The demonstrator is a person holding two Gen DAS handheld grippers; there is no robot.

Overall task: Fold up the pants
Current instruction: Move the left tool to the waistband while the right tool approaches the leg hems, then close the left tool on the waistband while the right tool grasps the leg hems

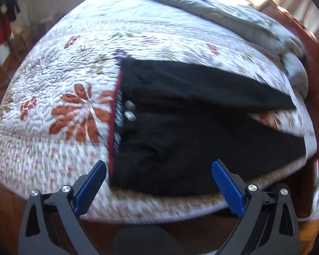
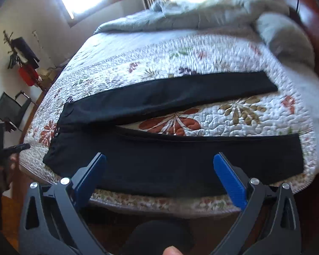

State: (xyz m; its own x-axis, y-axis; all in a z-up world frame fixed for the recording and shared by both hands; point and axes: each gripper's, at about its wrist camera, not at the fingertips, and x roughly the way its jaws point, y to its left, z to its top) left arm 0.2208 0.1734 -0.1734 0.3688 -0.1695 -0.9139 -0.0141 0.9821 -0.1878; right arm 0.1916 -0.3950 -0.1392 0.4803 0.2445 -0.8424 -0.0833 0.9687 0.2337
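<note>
Black pants (image 1: 180,127) lie flat on a quilted floral bedspread (image 1: 63,74), waistband with red trim and two metal buttons to the left, both legs spread to the right. In the right wrist view the pants (image 2: 180,161) show two separate legs with quilt between them. My left gripper (image 1: 159,167) is open and empty, hovering above the near waist corner at the bed's front edge. My right gripper (image 2: 159,161) is open and empty above the near leg. The left gripper shows at the far left of the right wrist view (image 2: 10,150).
A rumpled grey blanket (image 2: 223,12) lies along the far side of the bed. A dark red wooden bed frame (image 1: 308,48) runs along the right. A black chair (image 2: 10,108) and red items (image 2: 28,75) stand by the left wall.
</note>
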